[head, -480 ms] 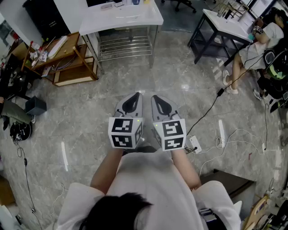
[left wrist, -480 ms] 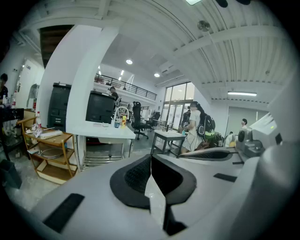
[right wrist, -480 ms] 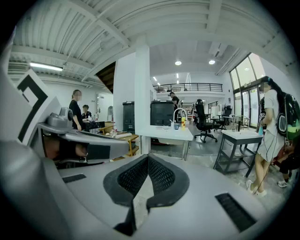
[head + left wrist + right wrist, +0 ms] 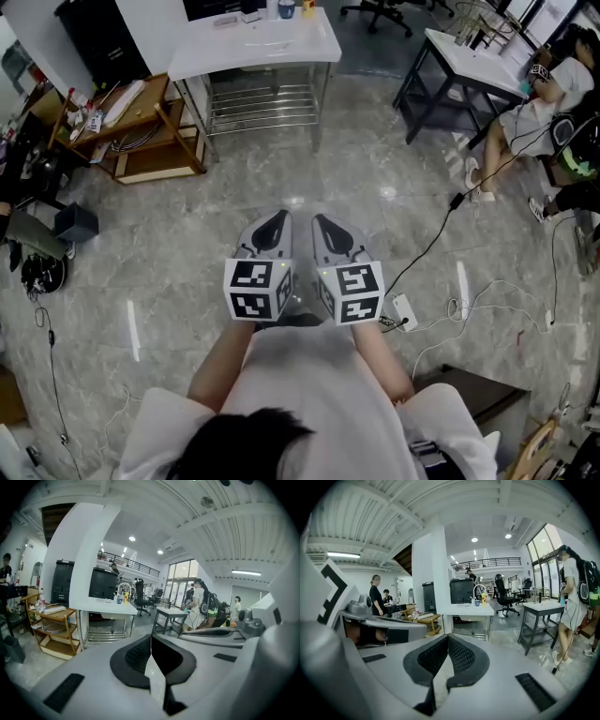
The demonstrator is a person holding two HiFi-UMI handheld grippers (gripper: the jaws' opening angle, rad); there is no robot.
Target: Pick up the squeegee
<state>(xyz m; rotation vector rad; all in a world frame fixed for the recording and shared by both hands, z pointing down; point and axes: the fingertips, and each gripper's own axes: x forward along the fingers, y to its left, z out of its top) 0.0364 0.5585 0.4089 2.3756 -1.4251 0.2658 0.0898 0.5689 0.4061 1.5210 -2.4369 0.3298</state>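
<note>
I cannot make out a squeegee in any view. My left gripper (image 4: 277, 221) and right gripper (image 4: 324, 223) are held side by side in front of the person's chest, over the grey marble floor, pointing slightly down toward a white table (image 4: 253, 42). In the left gripper view the dark pads of the left gripper (image 4: 151, 637) meet at the tips with nothing between them. The right gripper (image 4: 448, 638) is likewise shut and empty. Small bottles and cups (image 4: 284, 8) stand at the white table's far edge, too small to identify.
A wooden shelf cart (image 4: 131, 127) stands left of the white table, and a wire rack (image 4: 261, 98) sits beneath it. A dark-framed table (image 4: 464, 56) and a seated person (image 4: 534, 108) are at the right. Cables and a power strip (image 4: 405, 311) lie on the floor to the right.
The floor and white table have slid slightly down in the head view, and both grippers sit a little lower. They stay shut and side by side.
</note>
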